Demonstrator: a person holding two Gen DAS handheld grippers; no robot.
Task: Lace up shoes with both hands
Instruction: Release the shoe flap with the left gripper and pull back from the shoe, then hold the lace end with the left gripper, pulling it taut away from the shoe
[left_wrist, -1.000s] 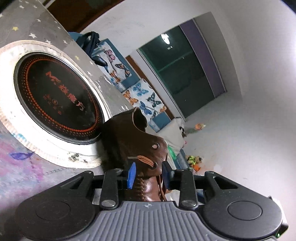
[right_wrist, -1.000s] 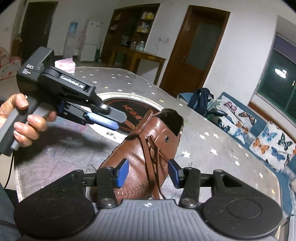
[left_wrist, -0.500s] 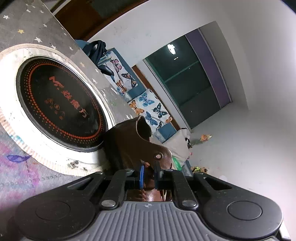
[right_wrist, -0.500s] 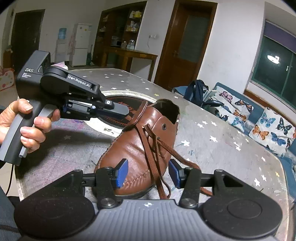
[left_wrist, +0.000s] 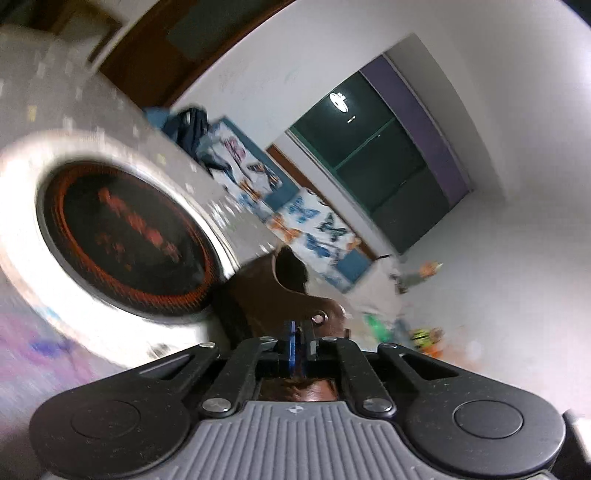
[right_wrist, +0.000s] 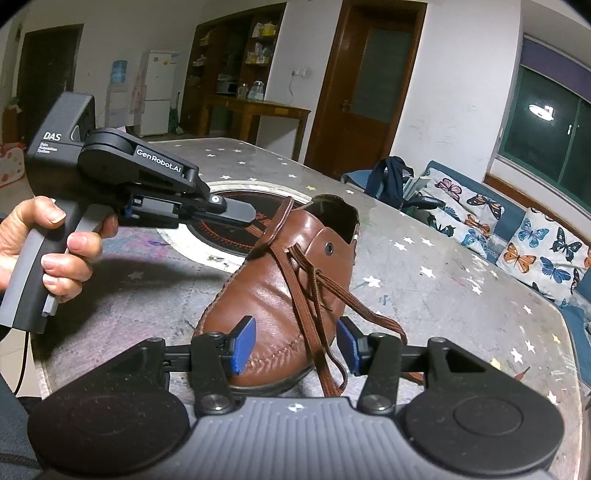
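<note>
A brown leather shoe (right_wrist: 273, 291) stands on the table, toe towards the right wrist camera, with brown laces (right_wrist: 314, 295) loose across its tongue. My left gripper (right_wrist: 255, 216) is shut on a lace end at the shoe's left collar; the lace runs taut from there down to the eyelets. In the blurred left wrist view the left gripper (left_wrist: 300, 338) has its pads pressed together just in front of the shoe (left_wrist: 273, 295). My right gripper (right_wrist: 295, 345) is open and empty, its blue pads either side of the shoe's toe.
A round black induction hob (right_wrist: 236, 221) with a white rim is set into the star-patterned table (right_wrist: 443, 295) behind the shoe. A sofa with butterfly cushions (right_wrist: 535, 243) stands beyond the table's right edge. A dark bag (right_wrist: 388, 181) lies at the far edge.
My left gripper closed on the lace end and pulled it taut up and to the left. The right gripper stayed open near the toe.
</note>
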